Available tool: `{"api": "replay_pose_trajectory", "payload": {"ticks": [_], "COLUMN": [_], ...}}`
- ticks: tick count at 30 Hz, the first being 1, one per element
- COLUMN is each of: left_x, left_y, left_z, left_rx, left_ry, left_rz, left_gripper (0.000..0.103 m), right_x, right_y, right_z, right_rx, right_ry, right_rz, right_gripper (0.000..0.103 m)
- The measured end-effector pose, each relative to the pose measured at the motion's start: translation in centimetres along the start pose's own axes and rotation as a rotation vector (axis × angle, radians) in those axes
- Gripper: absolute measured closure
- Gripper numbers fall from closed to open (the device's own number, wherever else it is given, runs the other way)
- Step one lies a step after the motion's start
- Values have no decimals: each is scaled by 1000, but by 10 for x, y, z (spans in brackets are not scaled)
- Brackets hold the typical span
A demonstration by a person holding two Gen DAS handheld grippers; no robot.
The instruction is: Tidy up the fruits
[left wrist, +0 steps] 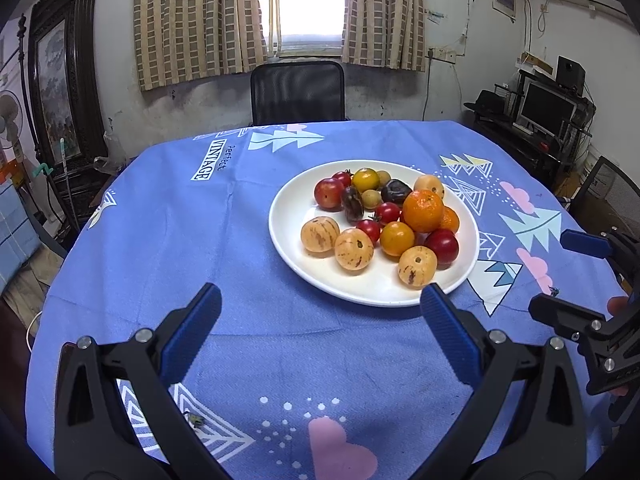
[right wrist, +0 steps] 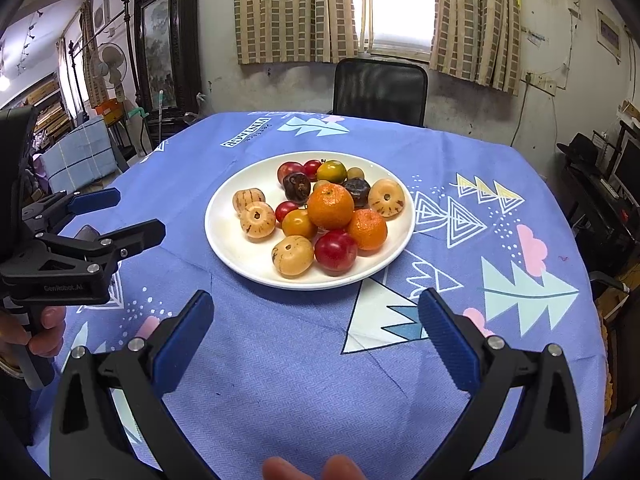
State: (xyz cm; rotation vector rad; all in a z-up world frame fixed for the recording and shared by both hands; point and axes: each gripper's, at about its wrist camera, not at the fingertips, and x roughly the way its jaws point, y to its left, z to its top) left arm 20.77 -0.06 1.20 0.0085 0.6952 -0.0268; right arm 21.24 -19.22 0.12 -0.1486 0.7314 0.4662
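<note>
**Fruit heaped on plate, both tools idle**

I see the left hand-held gripper (left wrist: 320,312) poised above the table (left wrist: 160,240), its blue-padded fingers spread wide apart with nothing between them. The right hand-held gripper (right wrist: 316,312) hangs likewise over the blue patterned cloth, fingers wide apart and empty. In each wrist view the other tool shows at the frame edge, also parted.

The white plate (right wrist: 228,240) sits on the table ahead of both tools, nearer the far half of the cloth. All the fruit lies on it in one loose heap: a large orange (right wrist: 330,205) on top at the middle, a second orange (right wrist: 368,229) touching it, a red plum (right wrist: 335,250) at the near side, several pale speckled round fruits (right wrist: 292,256) around the rim of the heap, small red tomatoes (right wrist: 286,210), yellow-orange tomatoes (right wrist: 299,223) and two dark wrinkled fruits (right wrist: 296,187) toward the back.

A black chair (right wrist: 380,90) stands beyond the table, under a curtained window
</note>
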Motion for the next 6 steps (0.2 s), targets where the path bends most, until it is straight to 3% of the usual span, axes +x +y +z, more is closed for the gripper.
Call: {"api": "replay_pose_trajectory", "payload": {"ticks": [6], "left_x": [-3], "left_y": [0], "left_z": [0], "left_rx": [0], "left_ry": [-9], "left_rz": [-2], "left_gripper": [2], "right_x": [0], "right_y": [0], "right_z": [0], "right_rx": [1], "right_ry": [0], "right_rz": [0], "right_gripper": [1]}}
